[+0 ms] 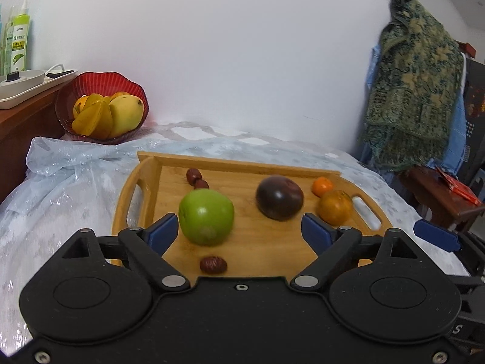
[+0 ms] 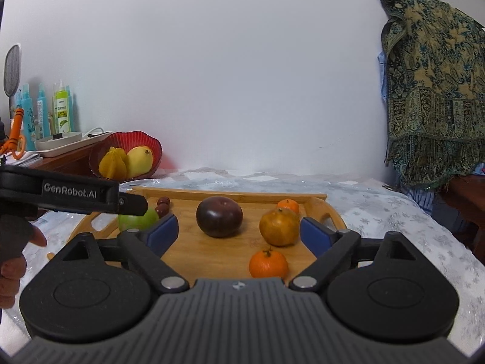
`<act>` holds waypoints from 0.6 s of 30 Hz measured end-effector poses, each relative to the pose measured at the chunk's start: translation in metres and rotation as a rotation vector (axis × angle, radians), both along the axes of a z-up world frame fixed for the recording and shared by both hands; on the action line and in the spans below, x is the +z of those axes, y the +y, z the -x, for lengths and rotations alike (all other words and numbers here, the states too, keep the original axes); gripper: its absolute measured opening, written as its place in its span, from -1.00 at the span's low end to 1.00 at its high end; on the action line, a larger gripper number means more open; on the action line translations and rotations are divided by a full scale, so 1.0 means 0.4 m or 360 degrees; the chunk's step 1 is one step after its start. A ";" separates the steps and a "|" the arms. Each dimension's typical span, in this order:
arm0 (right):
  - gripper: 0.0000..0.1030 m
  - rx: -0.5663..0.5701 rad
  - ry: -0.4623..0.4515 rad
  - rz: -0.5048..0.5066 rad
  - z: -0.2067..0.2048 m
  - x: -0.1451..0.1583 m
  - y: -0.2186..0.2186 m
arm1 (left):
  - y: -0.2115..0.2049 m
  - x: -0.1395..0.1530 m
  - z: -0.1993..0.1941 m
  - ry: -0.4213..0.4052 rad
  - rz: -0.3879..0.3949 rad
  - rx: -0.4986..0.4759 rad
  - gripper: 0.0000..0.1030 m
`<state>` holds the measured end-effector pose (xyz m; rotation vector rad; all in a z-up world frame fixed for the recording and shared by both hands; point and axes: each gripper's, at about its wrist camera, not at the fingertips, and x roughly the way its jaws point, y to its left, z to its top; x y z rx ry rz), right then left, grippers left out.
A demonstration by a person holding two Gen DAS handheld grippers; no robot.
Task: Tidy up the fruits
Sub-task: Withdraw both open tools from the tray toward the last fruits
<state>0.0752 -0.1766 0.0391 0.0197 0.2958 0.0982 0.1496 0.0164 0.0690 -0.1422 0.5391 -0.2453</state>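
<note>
A wooden tray (image 1: 260, 251) (image 2: 209, 251) holds a green apple (image 1: 206, 217) (image 2: 138, 220), a dark purple fruit (image 1: 279, 197) (image 2: 219, 216), a brownish-orange fruit (image 1: 335, 207) (image 2: 279, 227), small tangerines (image 1: 322, 186) (image 2: 268, 263) and red dates (image 1: 213, 264) (image 2: 162, 205). My left gripper (image 1: 239, 233) is open, hovering just before the apple. My right gripper (image 2: 239, 232) is open and empty above the tray's near edge, the near tangerine between its fingers. A red bowl (image 1: 100, 85) (image 2: 133, 139) at back left holds a mango (image 1: 125, 113) and starfruit (image 1: 91, 118).
A wooden side cabinet (image 1: 18, 127) with a white tray and bottles stands left. A patterned cloth (image 1: 415, 91) hangs over a chair at right. The bed is covered by a pale blue sheet (image 1: 60, 188). The left gripper's body (image 2: 69, 194) crosses the right wrist view.
</note>
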 end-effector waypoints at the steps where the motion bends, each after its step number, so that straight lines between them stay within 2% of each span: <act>1: 0.89 0.0000 -0.0006 -0.0005 0.010 -0.002 -0.002 | -0.002 -0.003 0.016 -0.0008 -0.0006 -0.0001 0.72; 7: 0.95 -0.0073 -0.0027 0.0054 0.062 -0.024 -0.006 | -0.011 -0.027 0.107 -0.0040 -0.0043 -0.0007 0.76; 18: 0.97 -0.0145 0.0034 0.0070 0.126 -0.071 -0.014 | -0.001 -0.081 0.229 -0.0035 -0.0099 0.0003 0.80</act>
